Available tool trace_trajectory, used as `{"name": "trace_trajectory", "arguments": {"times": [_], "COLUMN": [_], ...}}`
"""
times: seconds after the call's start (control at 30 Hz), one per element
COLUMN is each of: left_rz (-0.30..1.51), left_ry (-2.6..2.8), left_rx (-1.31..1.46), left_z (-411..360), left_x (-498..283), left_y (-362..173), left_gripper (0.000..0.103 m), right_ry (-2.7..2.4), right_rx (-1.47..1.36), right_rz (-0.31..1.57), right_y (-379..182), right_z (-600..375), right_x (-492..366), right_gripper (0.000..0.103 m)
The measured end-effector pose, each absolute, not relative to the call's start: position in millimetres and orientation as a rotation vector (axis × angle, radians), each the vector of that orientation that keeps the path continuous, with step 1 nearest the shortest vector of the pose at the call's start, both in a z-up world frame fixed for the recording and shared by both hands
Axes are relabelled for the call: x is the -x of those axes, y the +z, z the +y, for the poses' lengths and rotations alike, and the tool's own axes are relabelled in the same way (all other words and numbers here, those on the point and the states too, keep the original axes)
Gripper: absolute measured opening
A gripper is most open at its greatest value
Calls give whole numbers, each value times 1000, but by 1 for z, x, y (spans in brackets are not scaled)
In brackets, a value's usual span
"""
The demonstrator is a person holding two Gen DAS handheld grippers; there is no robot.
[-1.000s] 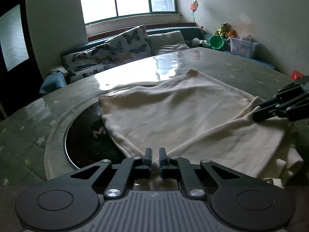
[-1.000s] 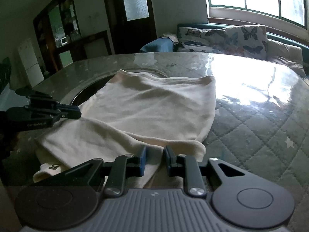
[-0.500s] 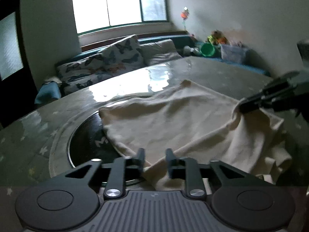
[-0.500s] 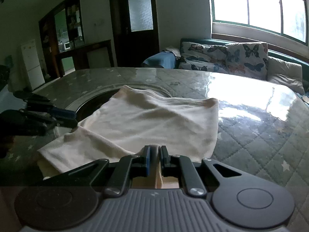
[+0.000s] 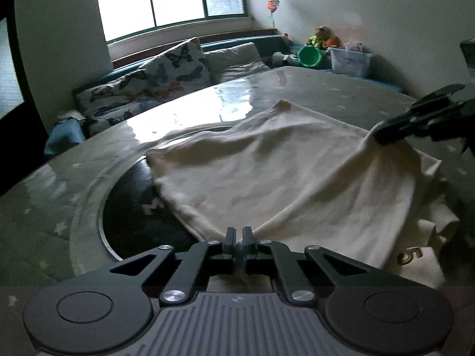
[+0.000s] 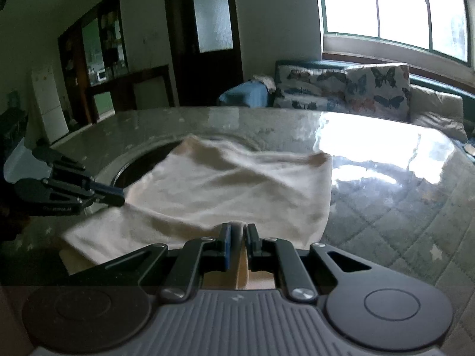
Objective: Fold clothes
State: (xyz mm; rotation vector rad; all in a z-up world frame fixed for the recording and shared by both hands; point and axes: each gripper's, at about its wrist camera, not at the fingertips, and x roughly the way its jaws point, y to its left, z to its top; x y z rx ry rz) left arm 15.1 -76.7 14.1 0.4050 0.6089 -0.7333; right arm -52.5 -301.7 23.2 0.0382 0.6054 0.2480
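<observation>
Cream cloth (image 5: pixel 267 175) lies spread across the middle of the counter (image 5: pixel 341 95), partly over a dark round inset (image 5: pixel 130 207) at lower left. My left tongs (image 5: pixel 239 235) pinch its near edge at bottom centre. My right tongs (image 6: pixel 237 234) clamp a fold of it, lifting that edge at the right of the left view.

- Looked like a lived-in home living room
- butterfly-print cushions (image 5: pixel 178 65) on a window sofa (image 6: pixel 439 103)
- stuffed toys (image 5: pixel 322 36), a fridge (image 6: pixel 49 101) further back
</observation>
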Motion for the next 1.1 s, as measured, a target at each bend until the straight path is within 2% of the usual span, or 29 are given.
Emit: {"name": "trace_trajectory", "arguments": {"times": [0.17,0.23,0.37,0.67,0.73,0.77,0.8,0.87,0.97,1.0,1.03,1.1], "left_rz": [615,618,617,552,554,546,537,523,535,537,539,543], "left_ry": [-698,-676,-635,-762,-786,-793,-797,-796,-777,-767,-756,-728], "left_rx": [-394,-398,-367,-322,-333,-339,-347,-369,-397,-408,-417,-430], "left_z": [-67,-65,-59,-74,-77,-76,-76,-76,-77,-77,-77,-76], "left_x": [-18,-19,-17,38,50,56,63,71,75,75,76,75], "left_y": [15,13,17,34,32,32,31,30,23,20,18,14], "left_gripper": [4,4,5,8,13,21,25,27,26,25,19,13], "right_ry": [249,244,206,240,233,233,236,242,251,254,257,263], "right_rx": [-32,-20,-39,-14,-34,-43,-46,-54,-65,-69,-73,-80], "right_rz": [623,652,640,645,659,663,663,663,664,664,665,665], "right_y": [18,9,6,13,11,11,11,13,15,16,17,18], "right_z": [-297,-294,-299,-296,-299,-301,-301,-302,-303,-303,-303,-304], "right_x": [43,38,39,64,70,72,74,77,82,84,86,89], "right_gripper": [9,16,16,16,25,26,26,26,24,17,11,5]}}
